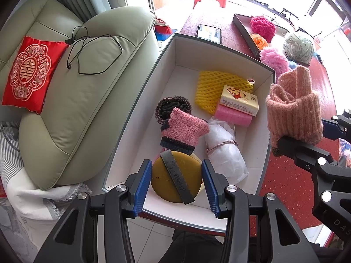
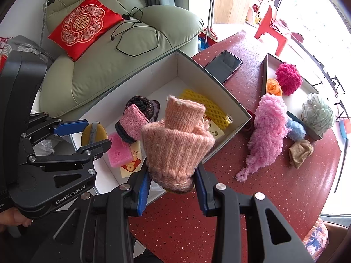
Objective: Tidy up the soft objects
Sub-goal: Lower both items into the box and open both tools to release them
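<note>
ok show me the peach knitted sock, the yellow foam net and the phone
peach knitted sock (image 2: 175, 146): right wrist view, on its ribbed cuff.
yellow foam net (image 1: 210, 87): left wrist view, on its mesh middle.
phone (image 2: 223, 66): right wrist view, on its dark screen.

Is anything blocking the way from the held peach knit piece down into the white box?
Nothing visible does. The right tool grips the peach knit piece above the open white box. The left tool hovers beside it over the yellow puff.
</note>
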Demonstrator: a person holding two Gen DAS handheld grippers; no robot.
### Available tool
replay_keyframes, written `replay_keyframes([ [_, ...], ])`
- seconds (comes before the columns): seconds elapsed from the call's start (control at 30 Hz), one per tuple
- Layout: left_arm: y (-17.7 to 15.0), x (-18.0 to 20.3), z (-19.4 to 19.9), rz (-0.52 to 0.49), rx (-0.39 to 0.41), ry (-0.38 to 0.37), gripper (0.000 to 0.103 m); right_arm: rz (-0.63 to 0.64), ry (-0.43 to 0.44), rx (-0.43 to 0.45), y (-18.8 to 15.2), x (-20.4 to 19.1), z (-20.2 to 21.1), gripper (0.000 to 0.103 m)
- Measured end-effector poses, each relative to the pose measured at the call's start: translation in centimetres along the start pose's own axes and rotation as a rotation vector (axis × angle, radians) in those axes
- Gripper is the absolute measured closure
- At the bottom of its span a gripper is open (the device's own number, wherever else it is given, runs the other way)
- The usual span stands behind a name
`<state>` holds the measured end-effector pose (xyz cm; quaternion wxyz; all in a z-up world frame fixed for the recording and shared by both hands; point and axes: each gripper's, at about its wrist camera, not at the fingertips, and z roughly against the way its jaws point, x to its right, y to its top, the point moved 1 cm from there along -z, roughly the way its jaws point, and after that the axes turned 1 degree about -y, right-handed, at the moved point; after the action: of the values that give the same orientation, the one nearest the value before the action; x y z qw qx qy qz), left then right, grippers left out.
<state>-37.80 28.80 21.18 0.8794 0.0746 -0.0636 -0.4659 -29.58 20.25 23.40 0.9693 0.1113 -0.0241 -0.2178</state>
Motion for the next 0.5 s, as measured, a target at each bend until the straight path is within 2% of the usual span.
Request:
replay_keyframes([
  [0.5, 0.0, 0.2, 0.0, -0.009, -0.003, 0.0, 0.055, 0.028, -0.009, 0.014, 1.2, -0.6, 0.2, 0.064],
])
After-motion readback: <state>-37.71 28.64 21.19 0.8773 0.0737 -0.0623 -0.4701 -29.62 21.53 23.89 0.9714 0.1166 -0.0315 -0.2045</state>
